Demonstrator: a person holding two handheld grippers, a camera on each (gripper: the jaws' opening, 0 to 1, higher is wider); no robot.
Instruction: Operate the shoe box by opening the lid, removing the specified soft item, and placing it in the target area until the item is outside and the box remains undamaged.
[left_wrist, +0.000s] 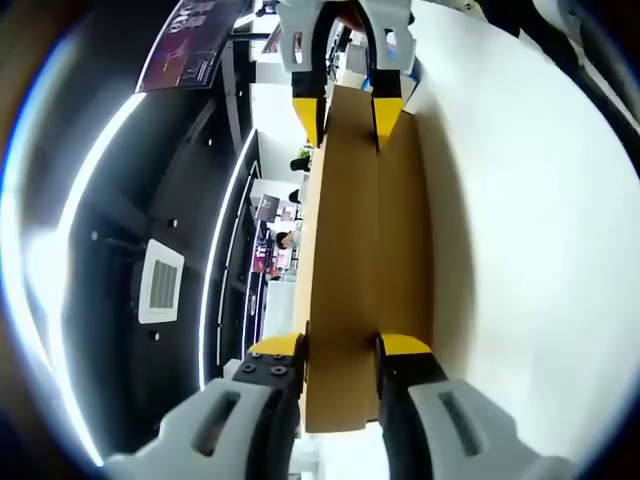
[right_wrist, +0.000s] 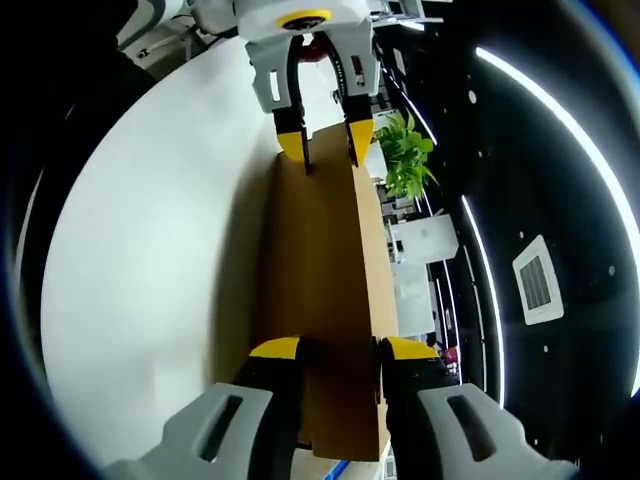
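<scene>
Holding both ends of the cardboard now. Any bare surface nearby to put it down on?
Yes: the white surface beside the cardboard panel looks bare in both gripper views. Crowding sits at the panel's two ends, where the left gripper and right gripper each straddle an edge. The other side opens onto the room, not a surface.

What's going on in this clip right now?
A person is holding a brown cardboard panel, apparently the shoe box lid, between two tools. The left hand-held gripper clamps one end of it and the right hand-held gripper clamps the opposite end, so each appears at the far end of the other's view. The panel is raised beside a white table, with ceiling lights behind it. The box interior and any soft item aren't visible.
</scene>
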